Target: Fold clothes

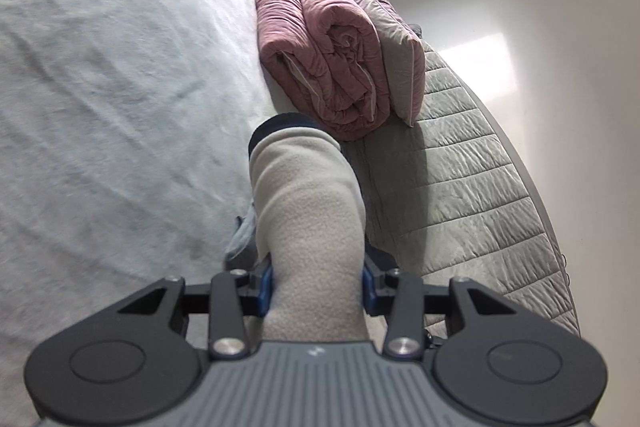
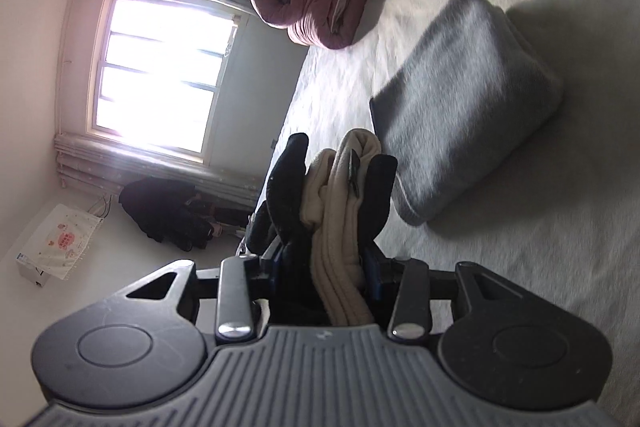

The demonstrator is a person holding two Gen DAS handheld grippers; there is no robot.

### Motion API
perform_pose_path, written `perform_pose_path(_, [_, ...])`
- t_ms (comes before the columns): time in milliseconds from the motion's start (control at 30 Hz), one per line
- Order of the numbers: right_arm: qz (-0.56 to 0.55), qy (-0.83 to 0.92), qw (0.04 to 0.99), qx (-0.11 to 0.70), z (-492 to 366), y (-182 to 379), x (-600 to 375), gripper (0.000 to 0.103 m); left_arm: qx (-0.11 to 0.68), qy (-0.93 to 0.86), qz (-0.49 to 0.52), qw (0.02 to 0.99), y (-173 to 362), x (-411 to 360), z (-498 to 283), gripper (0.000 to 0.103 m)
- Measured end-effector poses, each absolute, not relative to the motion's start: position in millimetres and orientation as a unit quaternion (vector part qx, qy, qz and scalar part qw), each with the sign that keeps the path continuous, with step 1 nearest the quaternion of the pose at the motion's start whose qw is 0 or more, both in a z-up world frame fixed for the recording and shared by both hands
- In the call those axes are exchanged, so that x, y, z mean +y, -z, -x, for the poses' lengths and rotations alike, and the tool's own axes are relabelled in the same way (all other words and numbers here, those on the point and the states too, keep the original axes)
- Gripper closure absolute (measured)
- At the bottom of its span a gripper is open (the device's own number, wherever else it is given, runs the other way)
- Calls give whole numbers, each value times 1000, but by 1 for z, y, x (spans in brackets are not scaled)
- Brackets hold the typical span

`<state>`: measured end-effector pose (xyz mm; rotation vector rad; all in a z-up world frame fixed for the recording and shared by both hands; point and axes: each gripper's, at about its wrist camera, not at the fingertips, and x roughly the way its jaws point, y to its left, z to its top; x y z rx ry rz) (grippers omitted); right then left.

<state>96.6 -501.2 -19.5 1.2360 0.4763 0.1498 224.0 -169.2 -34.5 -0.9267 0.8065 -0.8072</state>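
Left wrist view: the left tongs (image 1: pixel 316 287) clamp a beige fleece garment (image 1: pixel 308 223), raised over the white bed (image 1: pixel 112 75) near a rolled pink quilt (image 1: pixel 320 51). Right wrist view: the right tongs (image 2: pixel 328 267) pinch bunched cream-and-black folds of the same fleece, with a folded grey garment (image 2: pixel 464 99) lying on the bed just beyond.

The left gripper (image 1: pixel 316 287) grips a beige fleece garment (image 1: pixel 308 211). A rolled pink quilt (image 1: pixel 324 51) lies far on the bed (image 1: pixel 100 75).
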Motion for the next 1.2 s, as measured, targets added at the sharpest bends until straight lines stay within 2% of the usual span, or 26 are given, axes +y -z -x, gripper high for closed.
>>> perform_pose_path(367, [-568,-21,811,137,-115,31,-560,60,363,428,395,727,30,-270,-290,62])
perform_pose_path(500, [-567,-3,816,112,-120,40,-580,60,370,437,387,723,45,-294,-304,62])
perform_pose_path(667, [-556,17,821,125,-127,68,-588,60,384,421,359,739,82,-310,-319,61])
perform_pose_path(800, [-524,24,842,131,-130,67,-584,53,366,416,340,760,98,-307,-316,51])
perform_pose_path(867, [-507,28,851,134,-131,67,-582,49,354,411,322,776,90,-305,-311,45])
perform_pose_path(933, [-480,43,866,136,-131,61,-579,43,331,397,290,805,74,-305,-306,35])
perform_pose_path(1000, [-443,65,884,138,-130,50,-575,42,305,380,254,835,56,-305,-301,32])
perform_pose_path(1200, [-301,132,937,120,-136,18,-555,41,242,350,138,894,23,-326,-293,33])
